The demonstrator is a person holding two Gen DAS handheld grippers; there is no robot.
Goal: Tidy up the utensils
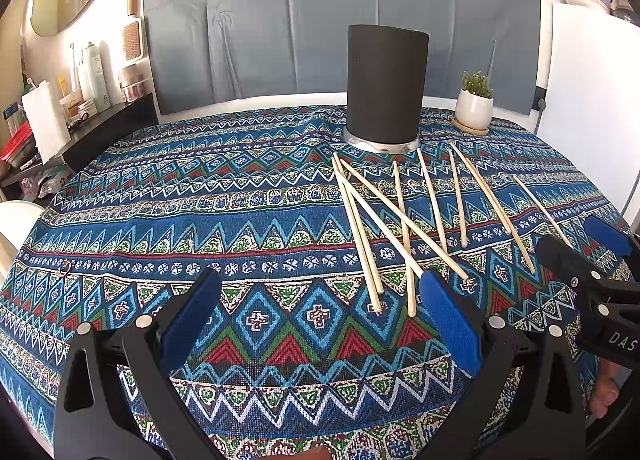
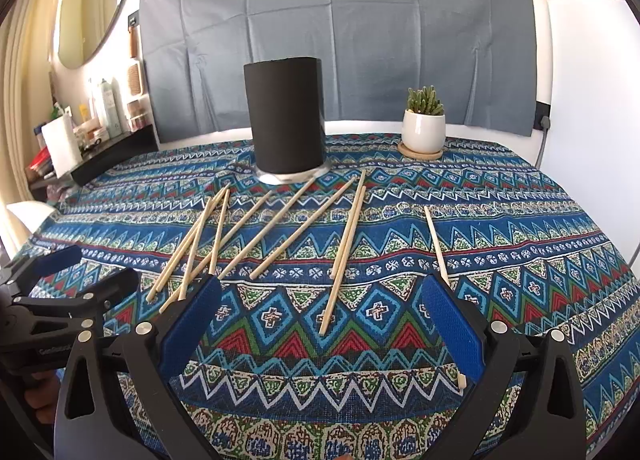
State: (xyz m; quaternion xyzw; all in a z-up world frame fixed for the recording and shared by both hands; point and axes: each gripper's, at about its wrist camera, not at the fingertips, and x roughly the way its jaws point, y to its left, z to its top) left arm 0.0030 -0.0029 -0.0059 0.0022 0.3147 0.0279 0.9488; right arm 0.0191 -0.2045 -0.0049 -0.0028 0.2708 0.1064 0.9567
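Over the near edge of the counter I hold both tools low and level: left tool and right tool gape wide, empty. Chopsticks lie scattered ahead, before the black holder; left side is open cloth.

Each tool is a black plastic frame with two long fingers faced in blue textured pads. The left tool carries round silver screw heads at the finger pivots, and triangular cut-outs pierce its black arms below them. The right tool is built alike, with the same silver screws and blue pads. Seen from the left wrist, the right tool's black side bears white letters "DAS".
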